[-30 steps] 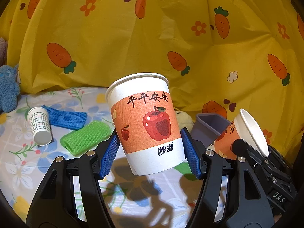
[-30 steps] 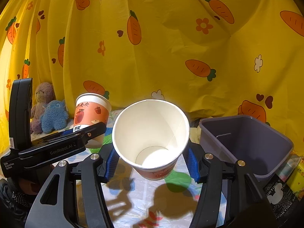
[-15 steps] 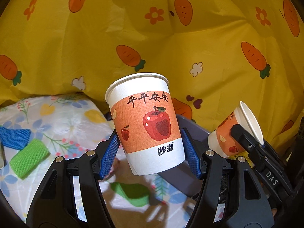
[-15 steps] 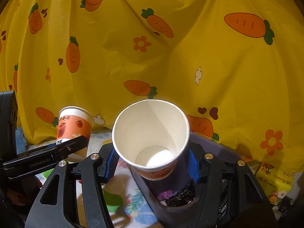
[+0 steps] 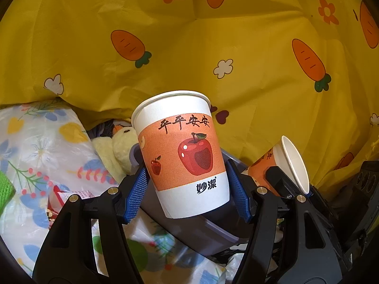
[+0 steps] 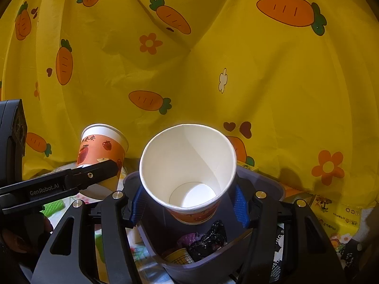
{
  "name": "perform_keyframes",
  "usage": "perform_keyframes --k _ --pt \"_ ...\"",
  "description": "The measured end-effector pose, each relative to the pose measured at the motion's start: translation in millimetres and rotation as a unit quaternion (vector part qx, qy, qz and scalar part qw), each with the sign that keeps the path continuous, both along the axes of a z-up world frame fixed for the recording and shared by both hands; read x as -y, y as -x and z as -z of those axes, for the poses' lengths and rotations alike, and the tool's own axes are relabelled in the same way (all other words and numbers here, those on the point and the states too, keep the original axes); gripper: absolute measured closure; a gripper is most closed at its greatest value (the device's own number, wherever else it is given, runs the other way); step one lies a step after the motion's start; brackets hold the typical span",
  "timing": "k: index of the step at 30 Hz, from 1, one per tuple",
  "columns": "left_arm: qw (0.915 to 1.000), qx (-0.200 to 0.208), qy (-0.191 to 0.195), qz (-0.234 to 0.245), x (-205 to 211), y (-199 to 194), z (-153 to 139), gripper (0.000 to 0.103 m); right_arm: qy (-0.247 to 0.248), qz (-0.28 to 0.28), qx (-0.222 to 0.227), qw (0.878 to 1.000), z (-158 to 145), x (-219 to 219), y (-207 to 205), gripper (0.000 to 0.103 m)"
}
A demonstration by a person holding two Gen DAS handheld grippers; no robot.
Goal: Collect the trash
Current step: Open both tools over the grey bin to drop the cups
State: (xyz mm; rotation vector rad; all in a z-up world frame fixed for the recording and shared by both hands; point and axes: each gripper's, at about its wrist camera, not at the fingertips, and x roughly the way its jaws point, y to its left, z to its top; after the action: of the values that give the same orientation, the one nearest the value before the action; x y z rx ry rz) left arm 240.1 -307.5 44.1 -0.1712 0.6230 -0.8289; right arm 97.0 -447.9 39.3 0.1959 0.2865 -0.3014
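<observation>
Yellow cloth (image 5: 236, 47) with orange carrots and little flowers hung behind everything. Below it lay a white flowery sheet (image 5: 40, 146) over the tabletop. On the sheet stood a purple-grey bin (image 6: 265, 182), and in the right wrist view it already had dark wrappers (image 6: 208, 236) and a small checked cup (image 6: 180, 255) inside. A pale yellow soft toy (image 5: 118, 149) sat just beside the far side of the bin. A green net piece (image 5: 4, 189) lay at the left edge of the sheet, and a red and white packet (image 5: 68, 194) lay near it. Yellow printed packets (image 6: 336, 215) lay to the right of the bin.

The left hand-held gripper (image 5: 187, 194) was near the bin, with the bin just behind and under it. Its blue pads pinched the left cup (image 5: 182, 153), an orange and white paper cup with a red apple on it. That cup stood almost upright, leaning a little to the left.

The right hand-held gripper (image 6: 189, 203) was over the open bin. Its blue pads pinched the right cup (image 6: 189, 165), the same kind of paper cup, tipped so its empty white inside faced the camera. Both hand-held grippers were about half spread, with a cup filling each gap.
</observation>
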Motion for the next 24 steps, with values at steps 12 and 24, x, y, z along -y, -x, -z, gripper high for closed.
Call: perform_keyframes --k 12,24 --pt "0.9991 -0.031 0.014 0.025 15.3 -10.8 12.2 0.039 0.0 0.006 -0.009 1.0 8.6 1.7 -3.8 0.042" --pt "0.9978 -0.049 0.021 0.04 28.9 -18.9 21.8 0.039 -0.004 0.008 -0.017 1.0 16.3 7.7 -7.3 0.041"
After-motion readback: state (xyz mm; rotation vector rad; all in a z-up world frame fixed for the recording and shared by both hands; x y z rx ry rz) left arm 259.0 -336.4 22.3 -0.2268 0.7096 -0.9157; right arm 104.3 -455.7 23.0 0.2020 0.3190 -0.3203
